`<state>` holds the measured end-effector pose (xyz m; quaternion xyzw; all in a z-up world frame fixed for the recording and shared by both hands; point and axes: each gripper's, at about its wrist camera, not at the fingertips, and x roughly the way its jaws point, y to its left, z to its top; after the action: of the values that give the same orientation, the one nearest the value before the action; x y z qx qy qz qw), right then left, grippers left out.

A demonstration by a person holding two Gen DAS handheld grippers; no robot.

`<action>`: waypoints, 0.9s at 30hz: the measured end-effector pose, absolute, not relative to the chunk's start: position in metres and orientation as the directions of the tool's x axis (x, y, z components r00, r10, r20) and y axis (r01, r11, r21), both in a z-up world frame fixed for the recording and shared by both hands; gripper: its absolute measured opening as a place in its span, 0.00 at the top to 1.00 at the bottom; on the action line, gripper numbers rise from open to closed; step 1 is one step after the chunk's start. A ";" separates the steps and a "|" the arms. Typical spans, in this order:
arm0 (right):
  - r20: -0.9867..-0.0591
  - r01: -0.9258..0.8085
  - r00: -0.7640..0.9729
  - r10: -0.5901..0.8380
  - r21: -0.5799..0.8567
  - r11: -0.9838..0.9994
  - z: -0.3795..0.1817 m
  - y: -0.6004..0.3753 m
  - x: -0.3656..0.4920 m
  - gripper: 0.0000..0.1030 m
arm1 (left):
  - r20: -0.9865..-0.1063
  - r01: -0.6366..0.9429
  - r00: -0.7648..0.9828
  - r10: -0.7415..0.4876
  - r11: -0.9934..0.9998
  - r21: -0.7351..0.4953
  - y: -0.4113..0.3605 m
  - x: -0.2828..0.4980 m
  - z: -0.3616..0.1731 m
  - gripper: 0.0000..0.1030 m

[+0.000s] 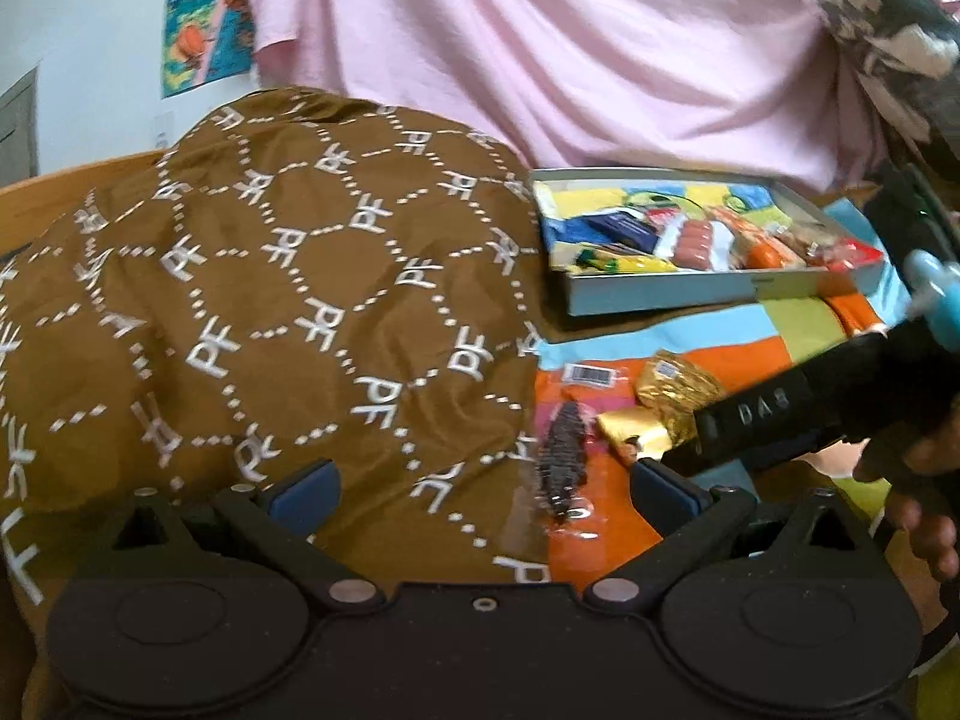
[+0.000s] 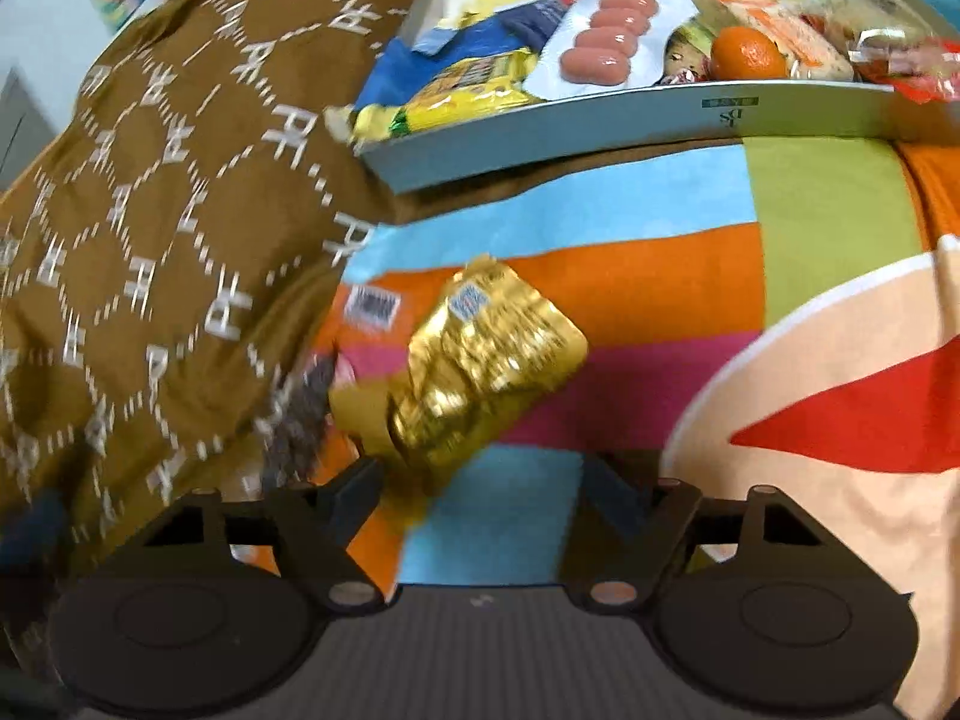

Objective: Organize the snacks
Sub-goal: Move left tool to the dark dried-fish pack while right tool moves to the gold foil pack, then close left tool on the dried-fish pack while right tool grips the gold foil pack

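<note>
A gold foil snack packet (image 2: pixel 480 366) lies on the striped cloth just ahead of my right gripper (image 2: pixel 480 480), which is open with its jaws either side of the packet's near end. The packet also shows in the left wrist view (image 1: pixel 666 402), with the right gripper's black body (image 1: pixel 798 414) over it. A clear packet with a dark snack and a barcode (image 1: pixel 561 462) lies beside it. My left gripper (image 1: pixel 480 489) is open and empty over the brown cloth. A grey tray (image 2: pixel 600 126) holds several snacks: sausages (image 2: pixel 606 39), a yellow packet (image 2: pixel 456 96), an orange (image 2: pixel 747 54).
A brown patterned cloth bag (image 1: pixel 270 300) fills the left side and covers part of the clear packet. The colourful striped cloth (image 2: pixel 660 264) covers the table. The person's pink shirt (image 1: pixel 570 48) is behind the tray. A peach and red cushion (image 2: pixel 840 420) sits at right.
</note>
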<state>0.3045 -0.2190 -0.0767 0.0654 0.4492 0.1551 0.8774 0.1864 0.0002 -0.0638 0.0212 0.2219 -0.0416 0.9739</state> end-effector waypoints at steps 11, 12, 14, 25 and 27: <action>-0.575 -0.157 0.552 0.604 0.639 0.753 -0.093 -0.279 0.301 0.11 | -0.451 0.269 0.880 -0.151 0.940 0.209 -0.046 0.203 -0.065 0.01; -0.564 -0.157 0.544 0.621 0.659 0.736 -0.093 -0.280 0.305 0.11 | -0.458 0.293 0.873 -0.168 0.931 0.216 -0.050 0.206 -0.065 0.01; -0.533 -0.154 0.537 0.654 0.700 0.698 -0.096 -0.283 0.313 0.11 | -0.480 0.343 0.853 -0.202 0.912 0.226 -0.056 0.212 -0.065 0.01; -0.446 -0.145 0.557 0.700 0.778 0.611 -0.103 -0.275 0.341 0.17 | -0.641 0.363 0.733 -0.228 0.928 0.085 -0.045 0.268 -0.065 0.15; -0.442 -0.142 0.556 0.704 0.784 0.605 -0.104 -0.277 0.341 0.24 | -0.661 0.360 0.710 -0.243 0.932 0.044 -0.041 0.277 -0.065 0.17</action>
<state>0.3411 -0.2766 -0.1040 0.3588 0.3914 0.2624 0.8057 0.2766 -0.0409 -0.0653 0.0850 0.3437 -0.1636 0.9208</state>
